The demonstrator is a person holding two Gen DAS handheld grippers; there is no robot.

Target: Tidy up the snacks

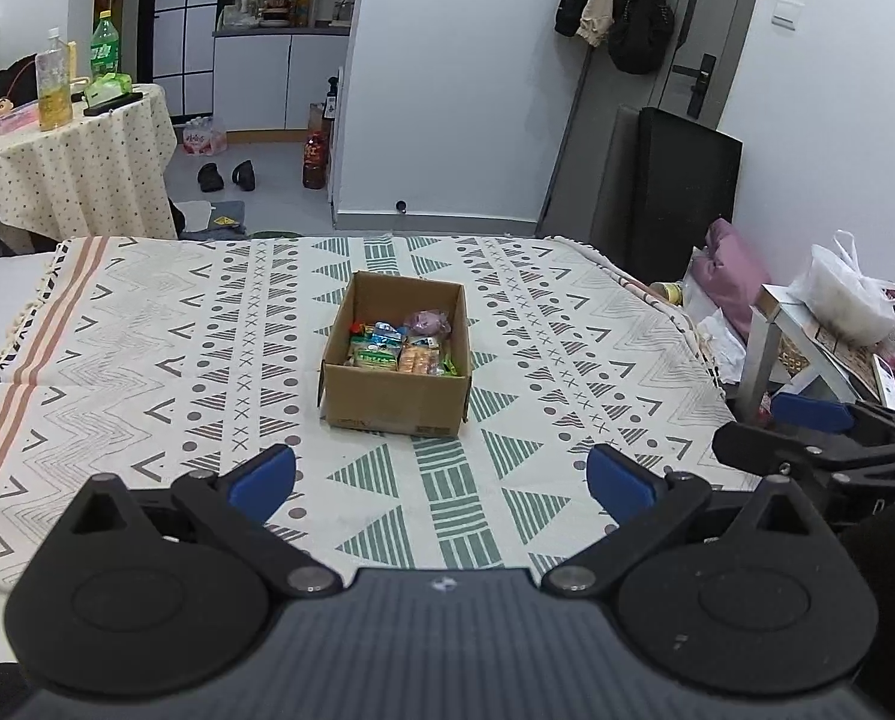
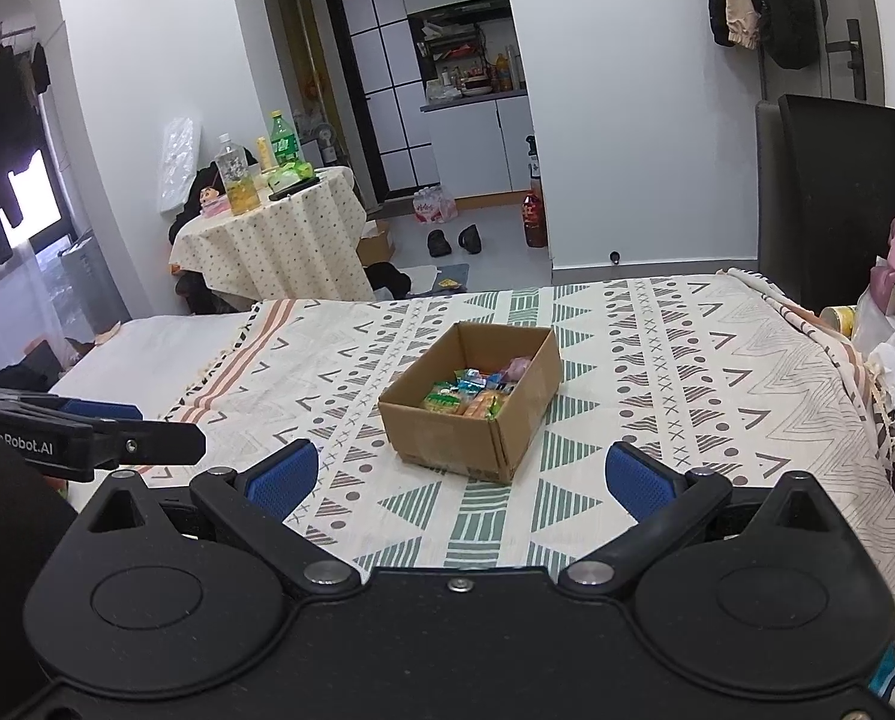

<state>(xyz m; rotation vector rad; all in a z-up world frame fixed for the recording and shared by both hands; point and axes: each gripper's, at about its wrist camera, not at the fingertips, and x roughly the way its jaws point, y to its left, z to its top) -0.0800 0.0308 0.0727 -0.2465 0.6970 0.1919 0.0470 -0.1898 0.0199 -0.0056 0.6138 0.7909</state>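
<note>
A cardboard box (image 1: 395, 354) sits in the middle of the patterned cloth (image 1: 147, 360) that covers the bed, and it serves as my landmark for everything else. Inside it lie the snacks (image 1: 401, 343): small wrapped packets in yellow, orange, blue and green, with a pale purple one toward the box's far side. I see no loose packets on the cloth around the box. The left gripper (image 1: 441, 477) hangs on the near side of the box, well apart from it, jaws spread wide and holding nothing. The right gripper (image 2: 462, 477) is likewise on the box's near side, a little to its right, also wide open and empty. To my eye the sorting has either not begun or is finished; I cannot say which. If it is starting, the next move calls for one gripper to come forward over the box rim and down onto a single packet.
</note>
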